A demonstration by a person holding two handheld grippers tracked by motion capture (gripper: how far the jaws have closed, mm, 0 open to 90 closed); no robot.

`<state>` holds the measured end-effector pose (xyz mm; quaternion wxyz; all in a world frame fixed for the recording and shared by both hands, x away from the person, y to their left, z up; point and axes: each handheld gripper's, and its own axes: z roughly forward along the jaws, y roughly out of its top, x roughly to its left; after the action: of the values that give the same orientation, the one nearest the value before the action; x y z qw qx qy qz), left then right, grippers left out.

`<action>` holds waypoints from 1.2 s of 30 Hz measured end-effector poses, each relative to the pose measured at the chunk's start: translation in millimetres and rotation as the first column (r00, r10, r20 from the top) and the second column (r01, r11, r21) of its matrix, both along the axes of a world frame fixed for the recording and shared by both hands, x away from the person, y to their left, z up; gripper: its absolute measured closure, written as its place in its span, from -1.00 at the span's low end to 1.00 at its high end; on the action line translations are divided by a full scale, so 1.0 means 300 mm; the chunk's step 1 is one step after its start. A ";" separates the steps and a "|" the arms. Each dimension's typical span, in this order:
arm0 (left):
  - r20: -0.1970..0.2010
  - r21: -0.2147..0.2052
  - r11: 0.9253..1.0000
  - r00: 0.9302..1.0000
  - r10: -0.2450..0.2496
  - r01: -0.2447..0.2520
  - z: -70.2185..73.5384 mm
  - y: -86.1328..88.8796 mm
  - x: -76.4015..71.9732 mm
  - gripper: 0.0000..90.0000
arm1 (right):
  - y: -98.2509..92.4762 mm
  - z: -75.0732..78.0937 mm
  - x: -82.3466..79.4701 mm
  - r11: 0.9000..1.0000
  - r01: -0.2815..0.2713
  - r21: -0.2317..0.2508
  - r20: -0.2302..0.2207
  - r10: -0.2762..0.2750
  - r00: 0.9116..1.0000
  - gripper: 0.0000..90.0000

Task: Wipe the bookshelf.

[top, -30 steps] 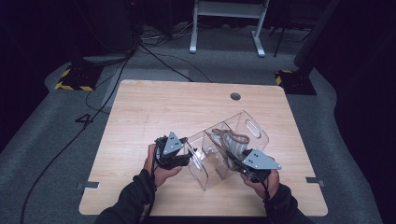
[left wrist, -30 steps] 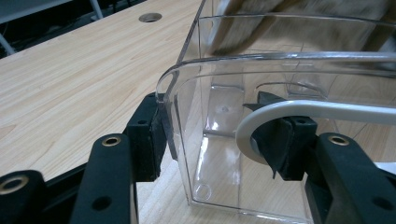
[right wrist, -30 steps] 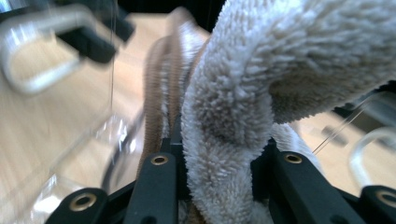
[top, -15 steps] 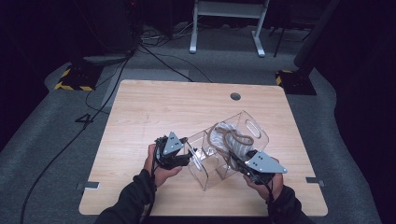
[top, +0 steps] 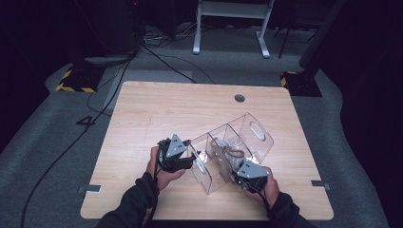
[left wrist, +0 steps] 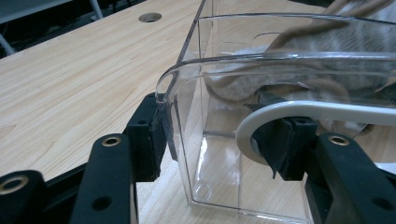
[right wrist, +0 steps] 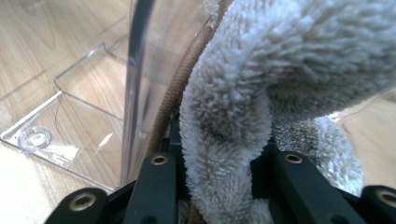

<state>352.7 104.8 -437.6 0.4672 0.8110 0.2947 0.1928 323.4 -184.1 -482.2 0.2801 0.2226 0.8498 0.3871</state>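
Note:
A clear plastic bin (top: 256,130) with several compartments lies slantwise on the wooden table (top: 166,109). My left gripper (top: 192,159) is at its near left end, shut on the bin. In the left gripper view the gripper (left wrist: 215,144) has one pad outside the bin's wall (left wrist: 187,84) and the other at the white-edged handle cutout. My right gripper (top: 237,173) is shut on a grey fluffy cloth (top: 233,152) with a brown edge, low in the middle compartment. In the right gripper view the cloth (right wrist: 303,56) bulges up between the jaws, beside a clear divider (right wrist: 135,70).
A round cable hole (top: 239,98) sits near the table's far edge. Bare wood stretches to the left and behind the bin. Cables (top: 157,57) and a white stand's legs (top: 228,28) lie on the floor beyond the table.
My right hand has sunk with the cloth, which now sits lower in the bin. The left hand and the bin have kept still.

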 end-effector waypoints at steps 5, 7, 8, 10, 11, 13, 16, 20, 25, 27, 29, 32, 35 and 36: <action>-0.003 -0.002 1.000 1.000 -0.002 0.002 0.000 0.000 0.000 0.03 | 0.008 -0.022 0.017 1.000 -0.007 -0.007 -0.036 0.006 0.999 0.56; -0.003 -0.003 1.000 1.000 -0.001 0.001 0.000 0.000 0.000 0.03 | 0.004 -0.005 0.016 1.000 -0.009 0.001 -0.020 0.009 1.000 0.56; -0.003 -0.003 1.000 1.000 -0.002 0.002 0.000 0.000 0.000 0.03 | -0.001 0.006 0.016 1.000 -0.010 0.016 -0.010 0.010 1.000 0.56; -0.004 -0.004 1.000 1.000 -0.004 0.003 0.000 0.000 0.001 0.03 | -0.012 0.034 0.015 0.999 -0.002 0.050 0.010 0.002 1.000 0.56; -0.004 -0.004 1.000 1.000 -0.004 0.004 0.000 0.000 0.001 0.03 | -0.016 0.049 0.014 0.997 -0.004 0.072 0.022 0.002 1.000 0.56; -0.004 -0.004 1.000 1.000 -0.003 0.003 0.000 0.000 0.001 0.03 | -0.020 0.079 0.008 0.996 -0.004 0.093 0.050 0.000 0.999 0.56; -0.005 -0.004 1.000 1.000 -0.002 0.002 0.000 0.000 0.000 0.03 | -0.025 0.126 -0.001 0.992 0.002 0.123 0.096 -0.014 0.995 0.56; -0.004 -0.006 1.000 1.000 -0.003 0.003 -0.001 0.000 0.001 0.03 | -0.045 0.204 -0.017 0.980 0.016 0.201 0.157 -0.049 0.986 0.56; -0.005 -0.007 1.000 1.000 -0.003 0.003 -0.001 0.000 0.001 0.03 | -0.054 0.237 -0.025 0.974 0.020 0.225 0.191 -0.064 0.980 0.56; -0.005 -0.007 1.000 1.000 -0.002 0.002 -0.001 0.000 0.001 0.03 | -0.050 0.227 -0.016 0.977 0.020 0.213 0.177 -0.059 0.982 0.56; -0.006 -0.007 1.000 1.000 -0.003 0.003 -0.001 0.000 0.001 0.03 | -0.042 0.204 -0.006 0.982 0.013 0.189 0.150 -0.042 0.988 0.56; -0.005 -0.009 1.000 1.000 -0.003 0.003 -0.002 0.000 0.001 0.03 | -0.025 0.175 -0.001 0.990 -0.014 0.140 0.124 -0.003 0.992 0.56; -0.005 -0.009 1.000 1.000 -0.002 0.002 -0.002 0.000 0.001 0.03 | -0.017 0.146 0.003 0.994 -0.017 0.109 0.092 0.007 0.996 0.56; -0.005 -0.009 1.000 1.000 -0.002 0.002 -0.002 0.000 0.001 0.03 | -0.016 0.133 0.006 0.995 -0.019 0.099 0.082 0.011 0.997 0.56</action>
<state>352.9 104.7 -438.2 0.4703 0.8096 0.2960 0.1891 325.0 -189.0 -442.2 0.3001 0.2140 0.8191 0.4396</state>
